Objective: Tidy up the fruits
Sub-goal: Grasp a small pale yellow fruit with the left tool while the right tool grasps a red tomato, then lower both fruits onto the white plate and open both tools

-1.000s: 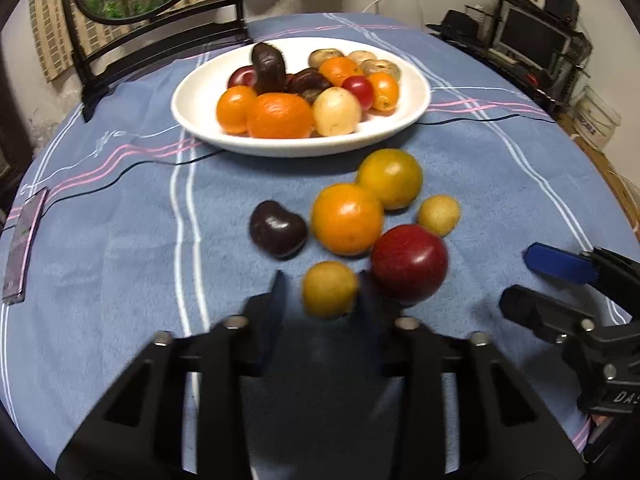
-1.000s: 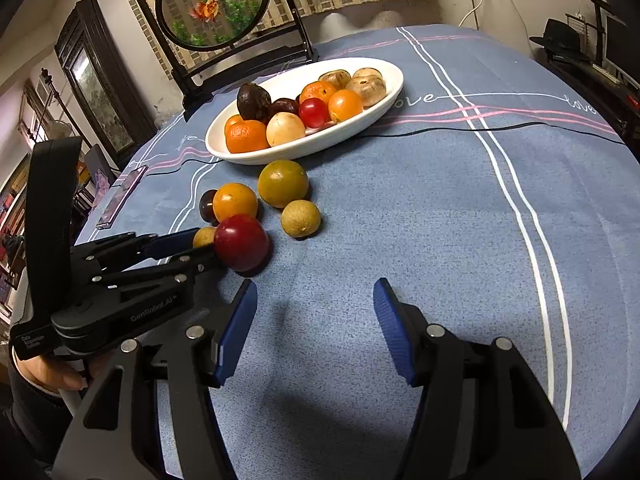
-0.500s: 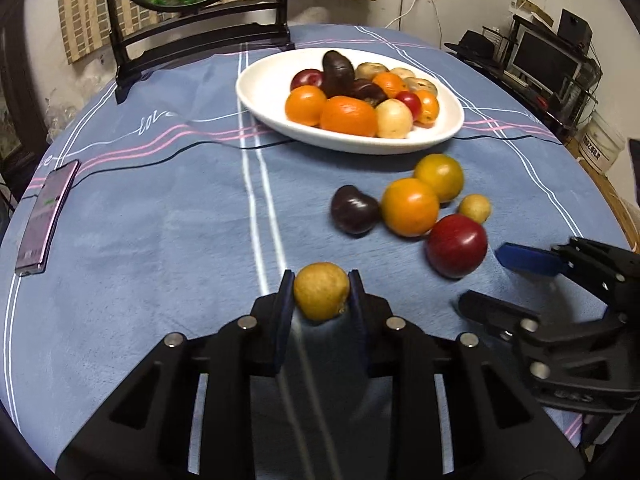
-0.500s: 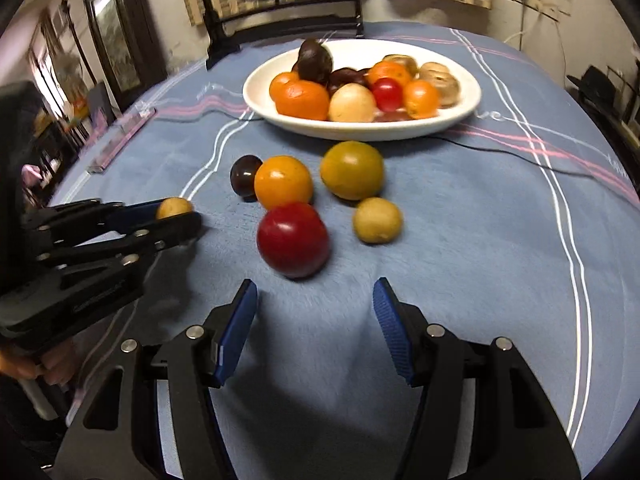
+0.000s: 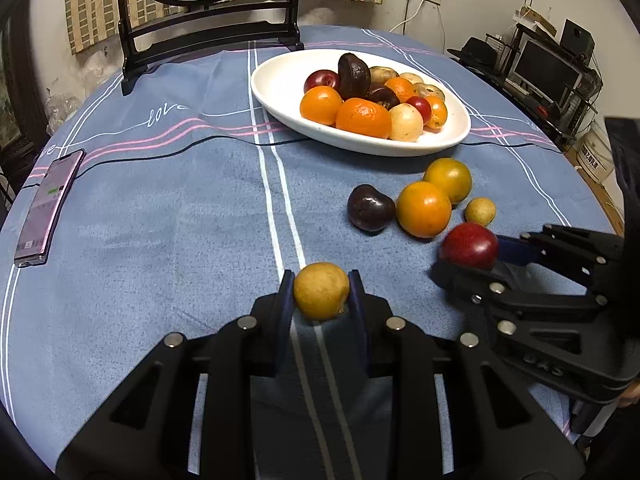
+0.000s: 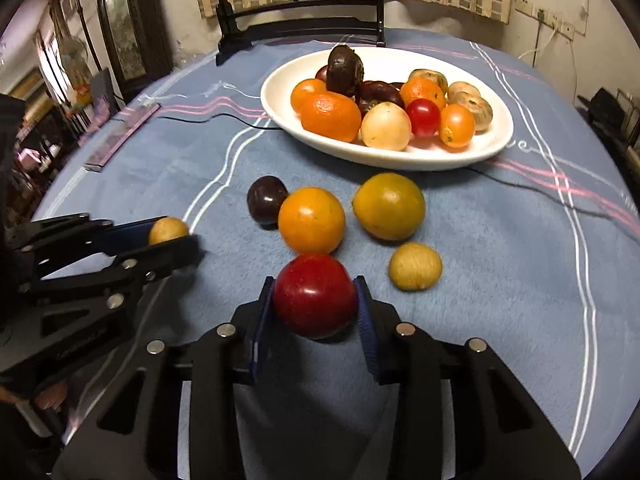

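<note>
My left gripper (image 5: 321, 298) is shut on a small yellow-brown fruit (image 5: 321, 295) and holds it above the blue tablecloth; it also shows in the right wrist view (image 6: 168, 231). My right gripper (image 6: 315, 308) is closed around a red plum (image 6: 315, 294), which also shows in the left wrist view (image 5: 469, 245). On the cloth lie a dark plum (image 6: 266, 199), an orange (image 6: 311, 219), a yellow-green citrus (image 6: 389, 205) and another small yellow-brown fruit (image 6: 415, 265). Behind them a white oval plate (image 6: 496, 140) holds several fruits.
A phone (image 5: 46, 208) lies on the cloth at the left. A black wooden stand with a round painted screen (image 5: 208, 28) stands behind the plate. Shelves with a monitor (image 5: 548, 68) are off the table's right side.
My left gripper closed on the small yellow-brown fruit and carried it left, away from the loose fruits. My right gripper moved in and closed around the red plum.
</note>
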